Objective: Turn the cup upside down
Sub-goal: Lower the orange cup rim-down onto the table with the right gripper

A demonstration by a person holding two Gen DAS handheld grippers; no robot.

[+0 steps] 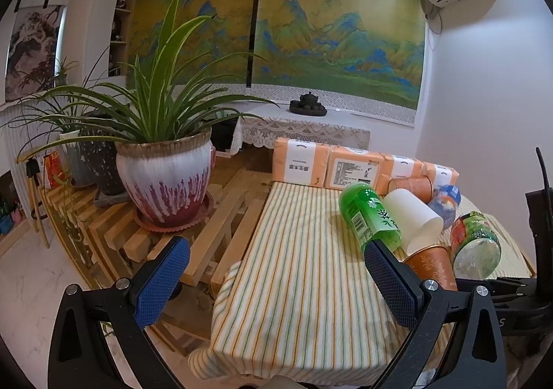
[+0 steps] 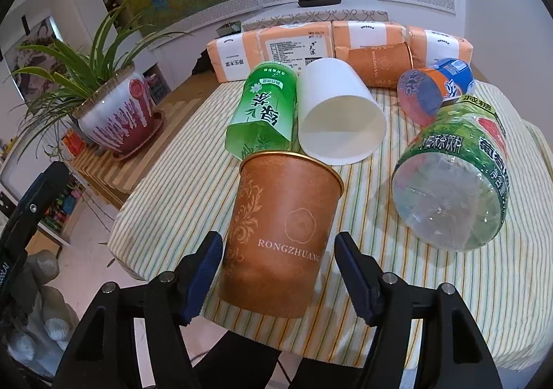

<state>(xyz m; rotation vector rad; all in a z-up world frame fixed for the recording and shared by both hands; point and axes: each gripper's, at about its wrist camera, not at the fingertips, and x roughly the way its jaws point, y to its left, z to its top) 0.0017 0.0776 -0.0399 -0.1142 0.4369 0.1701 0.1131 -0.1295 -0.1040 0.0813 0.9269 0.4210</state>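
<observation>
Right wrist view, nearest: the right gripper [image 2: 278,280] with its blue-padded fingers [image 2: 204,275] spread apart on either side of the brown paper cup [image 2: 281,233]; a gap shows at each pad, so the fingers are open around the cup and not clamped on it. The cup stands upright near the front edge of the counter [image 2: 179,202], which is covered by a striped cloth; its long axis is vertical, gold-rimmed mouth up, base on the cloth, the lettering "RONGZHUANG" facing the camera.

Just behind the cup: a green tea bottle [image 2: 264,112] and a white paper cup [image 2: 340,112], both lying on their sides, the white cup's open mouth turned toward the camera. To the right, a clear bottle with a green label [image 2: 456,174] lies with its base toward the camera. Farther back: a blue-and-orange bottle [image 2: 435,88], a second brown cup on its side [image 2: 380,65], then a row of orange tissue packs [image 2: 297,46].

Left wrist view: the left gripper [image 1: 276,285] hovers at the counter's front left, fingers [image 1: 162,281] wide apart and holding nothing; the brown cup [image 1: 433,264] shows just beyond its right finger. A potted plant [image 1: 166,178] stands on a wooden slatted rack to the left
</observation>
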